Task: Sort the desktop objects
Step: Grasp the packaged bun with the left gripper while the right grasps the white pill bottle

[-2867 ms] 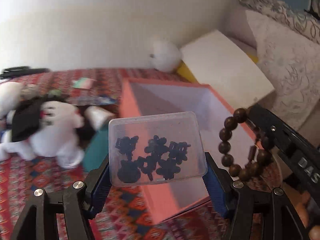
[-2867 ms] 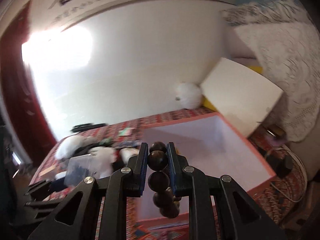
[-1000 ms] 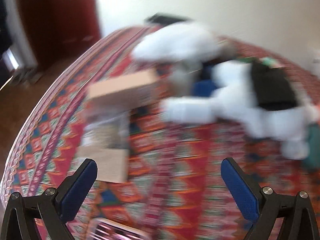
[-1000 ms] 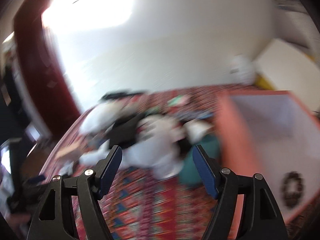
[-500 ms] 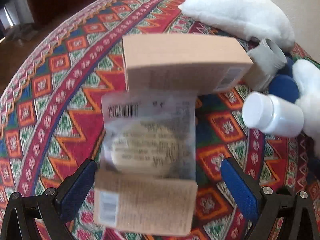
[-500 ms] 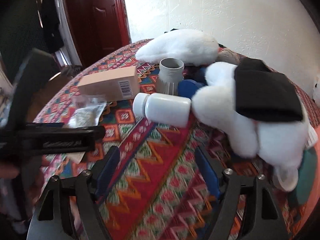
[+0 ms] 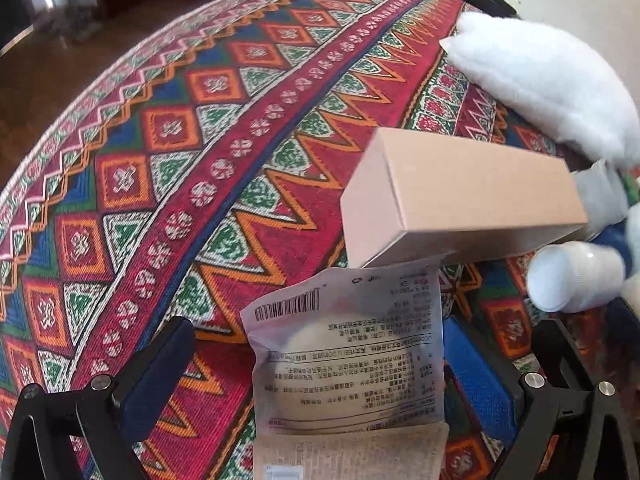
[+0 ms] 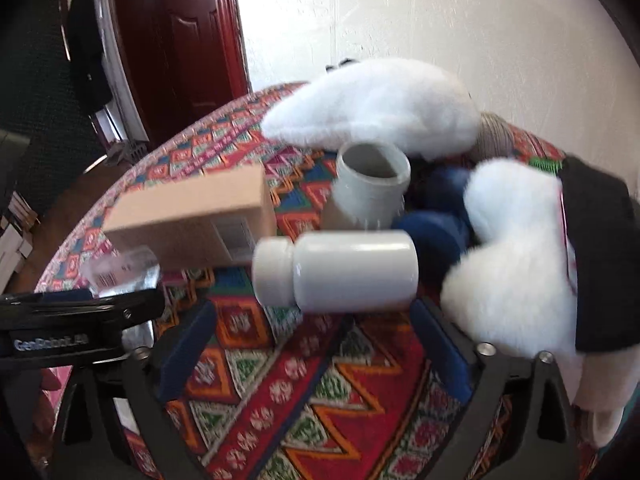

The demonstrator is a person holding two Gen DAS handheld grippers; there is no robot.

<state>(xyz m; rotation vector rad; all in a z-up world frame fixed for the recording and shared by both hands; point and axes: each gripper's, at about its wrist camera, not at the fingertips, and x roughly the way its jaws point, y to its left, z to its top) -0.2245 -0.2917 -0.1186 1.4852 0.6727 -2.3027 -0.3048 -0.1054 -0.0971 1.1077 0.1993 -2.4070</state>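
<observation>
Patterned red, green and orange cloth (image 7: 224, 128) covers the tabletop, which stands beside a white wall and a dark red door (image 8: 180, 40).

Left claw (image 7: 320, 364): spread wide, its blue pads on either side of a flat printed packet (image 7: 352, 344) that lies on the cloth; the pads stand apart from the packet's edges and do not press on it. The packet's far corner reaches the near lower edge of a tan cardboard box (image 7: 464, 196), which lies lengthwise just beyond it.

Right claw (image 8: 316, 344): jaws opening and spread wide, with only bare cloth between them. A white capped bottle (image 8: 336, 272) lies on its side just past the fingertips, cap toward the box. The pads do not touch it.

Behind the bottle a grey cup-shaped tube (image 8: 368, 188) stands tilted, mouth upward. A dark blue object (image 8: 436, 228) lies to its right, partly hidden; what it is cannot be told. A white plush toy (image 8: 516, 264) with a black garment lies at the right, and a second white plush shape (image 8: 376, 108) lies against the wall. The left claw's black frame appears at the lower left of the right wrist view.
</observation>
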